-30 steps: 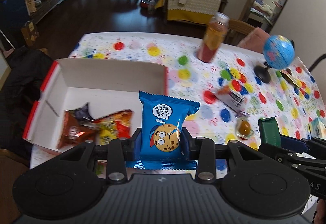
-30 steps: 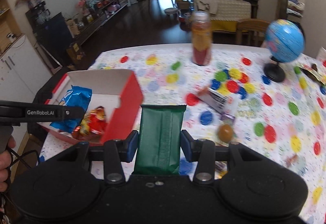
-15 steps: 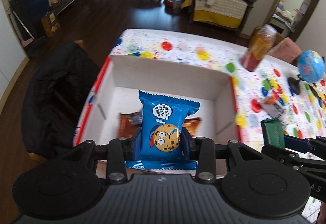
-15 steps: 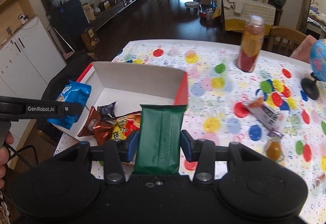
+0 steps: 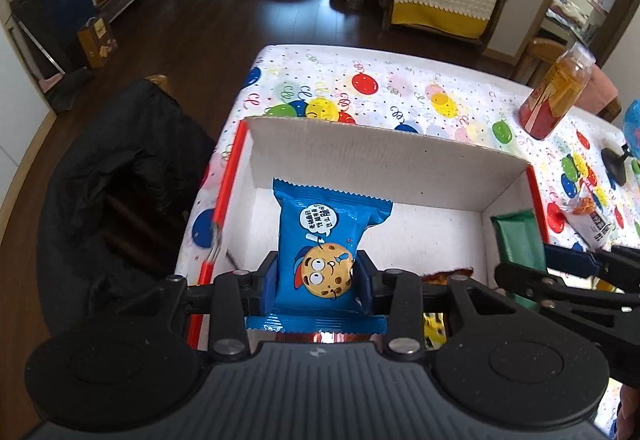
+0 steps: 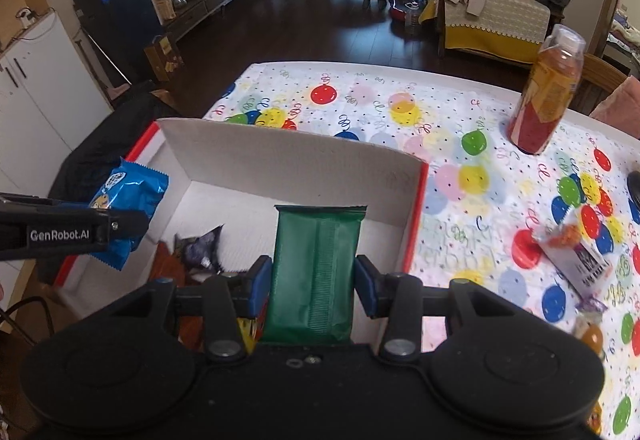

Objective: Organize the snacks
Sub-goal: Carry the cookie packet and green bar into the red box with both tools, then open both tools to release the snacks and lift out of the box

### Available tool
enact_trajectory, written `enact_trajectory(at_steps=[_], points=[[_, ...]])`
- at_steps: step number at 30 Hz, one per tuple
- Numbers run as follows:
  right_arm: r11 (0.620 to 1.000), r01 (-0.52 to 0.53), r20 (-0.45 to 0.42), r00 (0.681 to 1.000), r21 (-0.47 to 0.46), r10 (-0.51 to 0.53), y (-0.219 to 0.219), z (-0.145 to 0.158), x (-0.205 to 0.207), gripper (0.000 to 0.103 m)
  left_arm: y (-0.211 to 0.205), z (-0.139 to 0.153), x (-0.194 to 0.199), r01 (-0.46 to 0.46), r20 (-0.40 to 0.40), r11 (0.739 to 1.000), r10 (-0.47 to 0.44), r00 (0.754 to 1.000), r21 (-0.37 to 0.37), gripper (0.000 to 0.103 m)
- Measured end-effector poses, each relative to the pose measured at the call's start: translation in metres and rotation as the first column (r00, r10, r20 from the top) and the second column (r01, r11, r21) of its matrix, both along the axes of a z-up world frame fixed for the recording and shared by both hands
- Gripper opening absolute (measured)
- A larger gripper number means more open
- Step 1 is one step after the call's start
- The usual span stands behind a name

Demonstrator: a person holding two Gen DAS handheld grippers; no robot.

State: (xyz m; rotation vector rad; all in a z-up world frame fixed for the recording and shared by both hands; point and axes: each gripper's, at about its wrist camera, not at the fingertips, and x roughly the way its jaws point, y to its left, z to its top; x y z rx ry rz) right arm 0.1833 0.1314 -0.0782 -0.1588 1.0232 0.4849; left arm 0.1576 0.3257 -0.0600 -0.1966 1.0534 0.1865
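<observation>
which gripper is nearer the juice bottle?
Right. The right gripper, holding the green packet, is on the side of the box toward the bottle; the left gripper is farther across the box.

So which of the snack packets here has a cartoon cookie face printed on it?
The blue packet clamped in the left gripper over the box. The right gripper's packet is plain green.

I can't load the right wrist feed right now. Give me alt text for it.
The right gripper grips a green snack packet above the open white box with red edges. At left, the left gripper holds a blue cookie packet over that box; a juice bottle stands on the balloon-print tablecloth.
</observation>
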Motion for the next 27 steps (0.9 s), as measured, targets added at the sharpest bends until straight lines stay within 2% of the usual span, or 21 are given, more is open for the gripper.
enact_trajectory(at_steps=[6, 11, 18, 23, 27], points=[[1.000, 0.013, -0.019, 1.000, -0.021, -0.013, 0.014, -0.020, 0.024, 0.042, 0.001, -0.020, 0.026, 0.033, -0.041, 0.999, -0.033, 0.999, -0.005, 0.038], [0.999, -0.002, -0.057, 0.998, -0.043, 0.000, 0.024, -0.037, 0.035, 0.043, -0.003, -0.036, 0.040, 0.052, -0.108, 0.999, -0.053, 0.993, -0.007, 0.038], [0.996, -0.048, -0.106, 0.994, -0.073, 0.040, 0.035, -0.048, 0.032, 0.043, 0.000, -0.055, 0.052, 0.054, -0.236, 0.998, -0.062, 0.970, -0.043, 0.038], [0.995, -0.042, -0.110, 0.993, -0.087, 0.032, 0.035, -0.048, 0.031, 0.044, 0.001, -0.064, 0.054, 0.045, -0.303, 0.998, -0.058, 0.951, -0.049, 0.039], [0.995, -0.052, -0.118, 0.992, -0.085, 0.041, 0.033, -0.046, 0.027, 0.049, -0.002, -0.063, 0.052, 0.044, -0.315, 0.998, -0.058, 0.947, -0.051, 0.050]])
